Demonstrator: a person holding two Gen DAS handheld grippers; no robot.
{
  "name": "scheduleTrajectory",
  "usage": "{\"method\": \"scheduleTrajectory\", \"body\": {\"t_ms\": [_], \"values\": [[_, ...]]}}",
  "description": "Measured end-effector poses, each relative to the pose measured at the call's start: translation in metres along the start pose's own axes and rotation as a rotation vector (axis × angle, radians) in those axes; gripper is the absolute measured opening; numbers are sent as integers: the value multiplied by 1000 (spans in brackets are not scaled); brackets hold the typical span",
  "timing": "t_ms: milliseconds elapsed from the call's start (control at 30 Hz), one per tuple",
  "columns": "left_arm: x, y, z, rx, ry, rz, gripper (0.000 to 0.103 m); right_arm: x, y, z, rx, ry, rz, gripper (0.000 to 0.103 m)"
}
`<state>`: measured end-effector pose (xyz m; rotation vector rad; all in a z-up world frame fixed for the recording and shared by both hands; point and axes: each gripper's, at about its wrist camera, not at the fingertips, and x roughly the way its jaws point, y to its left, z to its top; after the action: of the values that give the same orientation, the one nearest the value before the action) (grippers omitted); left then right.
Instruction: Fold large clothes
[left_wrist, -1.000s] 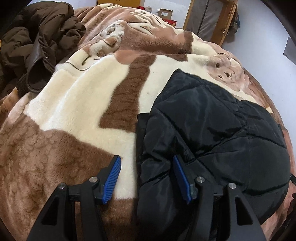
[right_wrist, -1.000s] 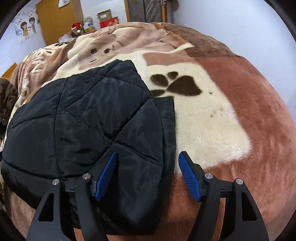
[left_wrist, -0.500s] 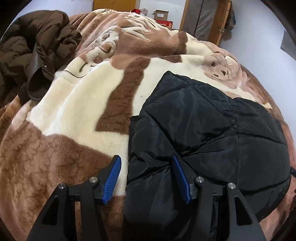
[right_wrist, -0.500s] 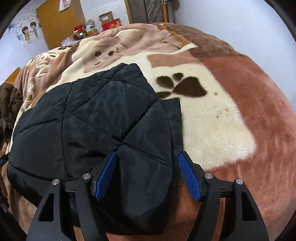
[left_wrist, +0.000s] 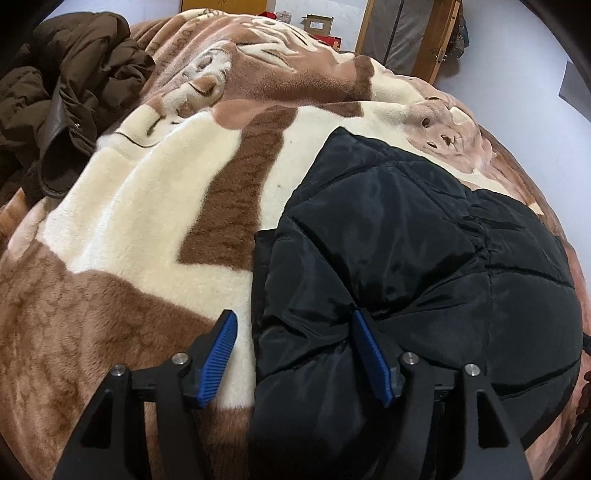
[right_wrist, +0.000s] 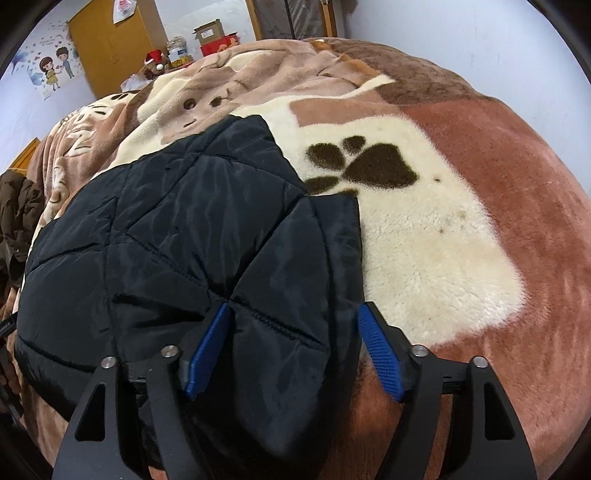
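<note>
Down on the bed, a black quilted jacket lies folded on a plush blanket patterned in cream, brown and pink. Seen from the left wrist, the jacket fills the picture from about 1 o'clock round to 6 o'clock, its near left corner lying between the blue pads of the left gripper. Those jaws are opening: the left pad stands clear over the blanket, just beside the jacket's edge, while the right pad rests against a puckered fold of the fabric without pinching it. From the right wrist, the jacket spreads from 9 o'clock to 6 o'clock, and its near right corner sits between the pads of the right gripper. Its jaws are spread wide; the left pad lies on the quilting and the right pad stands at the jacket's edge, with no squeeze on the cloth. A dark paw print marks the blanket at 1 o'clock of the jacket. A brown coat is heaped at 10 o'clock in the left view, well apart from the jacket.
</note>
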<state>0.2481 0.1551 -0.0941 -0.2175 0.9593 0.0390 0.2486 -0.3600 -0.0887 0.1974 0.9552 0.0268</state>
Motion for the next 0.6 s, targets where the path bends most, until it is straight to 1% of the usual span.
{"method": "scheduleTrajectory", "body": {"t_ms": [67,200,267,367,467,600], "values": [[6,4,3,-15,12,-28,73,5,-4,3,19,14,24,73],[19,14,11,-58,52,-127,74,14,-12,9,52,41,79,73],[27,20,15,-79,77,-188,74,20,-18,13,76,62,126,74],[37,25,20,-102,114,-258,78,30,-27,17,115,97,191,78],[44,30,21,-119,136,-308,83,39,-37,18,159,127,259,83],[46,35,11,-168,131,-344,84,47,-46,9,246,155,344,84]]}}
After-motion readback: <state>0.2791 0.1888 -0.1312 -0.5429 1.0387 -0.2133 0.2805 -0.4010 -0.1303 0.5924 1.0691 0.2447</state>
